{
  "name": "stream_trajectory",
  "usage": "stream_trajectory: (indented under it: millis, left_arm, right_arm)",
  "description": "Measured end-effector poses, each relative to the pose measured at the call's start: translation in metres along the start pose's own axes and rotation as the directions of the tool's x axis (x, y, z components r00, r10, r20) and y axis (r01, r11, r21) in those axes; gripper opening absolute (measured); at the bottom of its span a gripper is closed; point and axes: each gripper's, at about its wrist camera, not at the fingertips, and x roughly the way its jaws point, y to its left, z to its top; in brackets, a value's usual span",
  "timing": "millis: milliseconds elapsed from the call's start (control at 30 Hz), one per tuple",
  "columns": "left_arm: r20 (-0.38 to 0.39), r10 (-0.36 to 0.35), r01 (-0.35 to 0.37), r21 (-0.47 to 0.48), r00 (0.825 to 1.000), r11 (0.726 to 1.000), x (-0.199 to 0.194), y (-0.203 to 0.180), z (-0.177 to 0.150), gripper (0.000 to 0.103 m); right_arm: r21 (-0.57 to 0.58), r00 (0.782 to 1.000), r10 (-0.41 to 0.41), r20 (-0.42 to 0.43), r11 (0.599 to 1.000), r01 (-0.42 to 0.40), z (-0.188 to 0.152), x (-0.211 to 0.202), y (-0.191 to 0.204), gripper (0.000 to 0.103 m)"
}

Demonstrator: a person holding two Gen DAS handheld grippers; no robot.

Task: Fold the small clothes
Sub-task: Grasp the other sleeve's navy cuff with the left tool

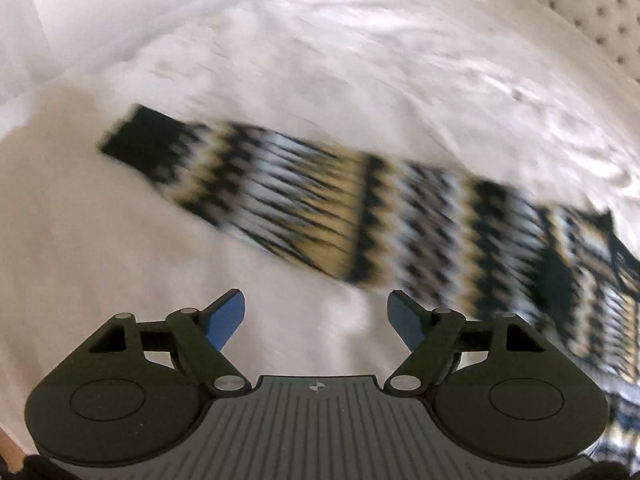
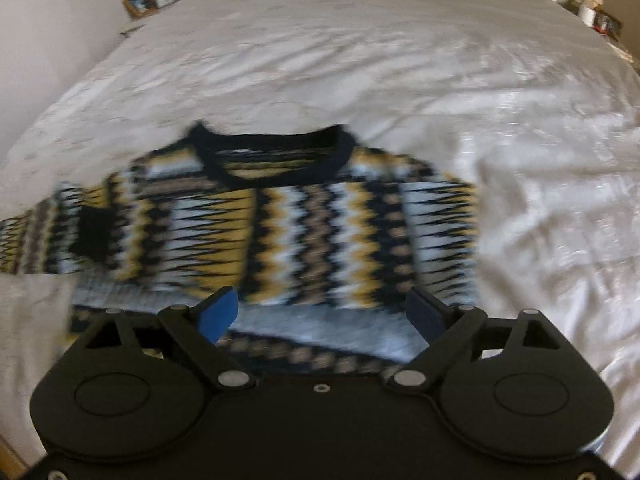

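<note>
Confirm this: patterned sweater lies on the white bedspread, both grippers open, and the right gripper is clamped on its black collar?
Not clamped. In the right wrist view the right gripper is open over the sweater hem, short of the collar. The rest holds.

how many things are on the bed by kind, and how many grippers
sweater: 1, flat on the bed
grippers: 2, left gripper and right gripper, both open, holding nothing
total: 3
</note>
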Motion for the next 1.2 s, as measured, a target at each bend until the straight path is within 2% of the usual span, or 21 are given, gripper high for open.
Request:
stream_trajectory:
  millis: [233,333,367,500,600,667,767,1033,1200]
  left_arm:
    - [0.032,0.047,-0.046,-0.030,0.998,0.998,0.027,0.063,0.042,0.079]
    - [0.036,0.047,-0.046,-0.035,0.998,0.998,0.042,0.083,0.054,0.083]
    - [0.034,0.042,-0.041,-0.035,0.999,0.999,0.048,0.087,0.057,0.087]
    - [0.020,-0.004,0.005,-0.043,1.000,0.999,0.070,0.101,0.068,0.090]
    - [0.022,-0.047,0.048,-0.054,0.999,0.997,0.079,0.111,0.072,0.097]
    - [0.020,-0.069,0.070,-0.061,0.997,0.996,0.086,0.114,0.075,0.102]
    - [0.020,-0.087,0.088,-0.057,0.996,0.995,0.095,0.115,0.075,0.102]
    - [0.075,-0.066,0.067,-0.007,0.995,0.998,0.094,0.109,0.064,0.102]
    - [0.066,-0.071,0.072,-0.006,0.995,0.997,0.091,0.112,0.065,0.100]
  right_arm:
    - [-0.023,0.998,0.062,-0.022,0.998,-0.062,-0.015,-0.005,0.075,0.092]
    - [-0.029,0.997,0.071,-0.033,0.997,-0.072,-0.021,-0.006,0.102,0.092]
    - [-0.031,0.997,0.072,-0.039,0.997,-0.074,-0.022,-0.005,0.111,0.092]
    - [-0.045,0.996,0.070,-0.057,0.996,-0.072,-0.024,-0.003,0.138,0.092]
    - [-0.058,0.996,0.065,-0.067,0.996,-0.069,-0.022,0.000,0.155,0.092]
    - [-0.072,0.995,0.061,-0.073,0.995,-0.066,-0.018,0.003,0.163,0.092]
    - [-0.090,0.995,0.056,-0.084,0.994,-0.063,-0.013,0.007,0.174,0.092]
    - [-0.096,0.990,0.046,-0.133,0.994,-0.059,-0.011,0.020,0.187,0.092]
    - [-0.108,0.986,0.040,-0.163,0.992,-0.058,-0.014,0.024,0.189,0.092]
